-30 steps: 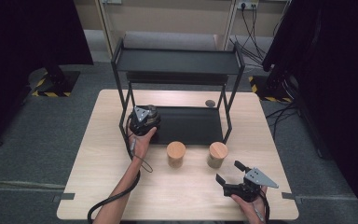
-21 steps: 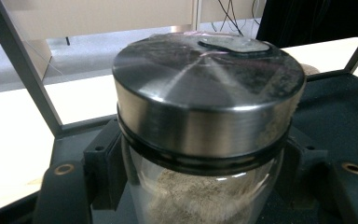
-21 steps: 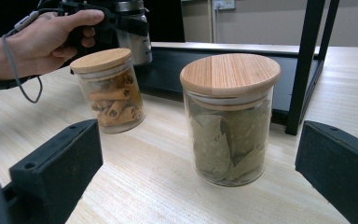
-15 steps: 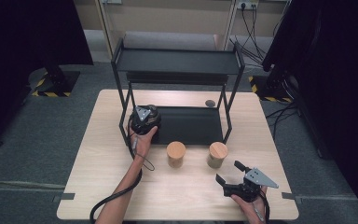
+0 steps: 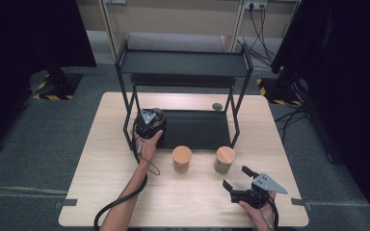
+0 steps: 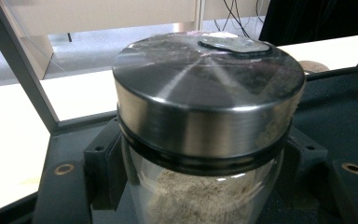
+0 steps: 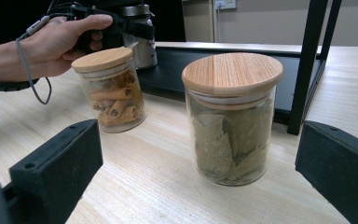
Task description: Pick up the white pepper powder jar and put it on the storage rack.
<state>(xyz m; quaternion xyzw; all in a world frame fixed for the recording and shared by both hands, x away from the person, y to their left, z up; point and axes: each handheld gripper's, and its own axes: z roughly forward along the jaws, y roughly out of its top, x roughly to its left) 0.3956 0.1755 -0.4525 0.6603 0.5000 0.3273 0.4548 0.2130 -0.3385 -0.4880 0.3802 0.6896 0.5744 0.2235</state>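
A glass jar with a steel lid (image 6: 205,93), filled with pale powder, sits between the black jaws of my left gripper (image 6: 205,158), which is shut on its sides. In the high view that left gripper (image 5: 149,122) is at the left end of the black rack's lower shelf (image 5: 197,130). Whether the jar rests on the shelf I cannot tell. My right gripper (image 5: 236,177) stands open near the table's front right. Ahead of its wide-apart jaws is a wooden-lidded jar of bay leaves (image 7: 230,116). A jar of cinnamon sticks (image 7: 114,93) stands further left.
The black two-tier rack (image 5: 183,62) stands at the back of the wooden table (image 5: 106,192). Both wooden-lidded jars stand just in front of its lower shelf. A small dark round thing (image 5: 217,106) lies on the table behind the rack's right legs.
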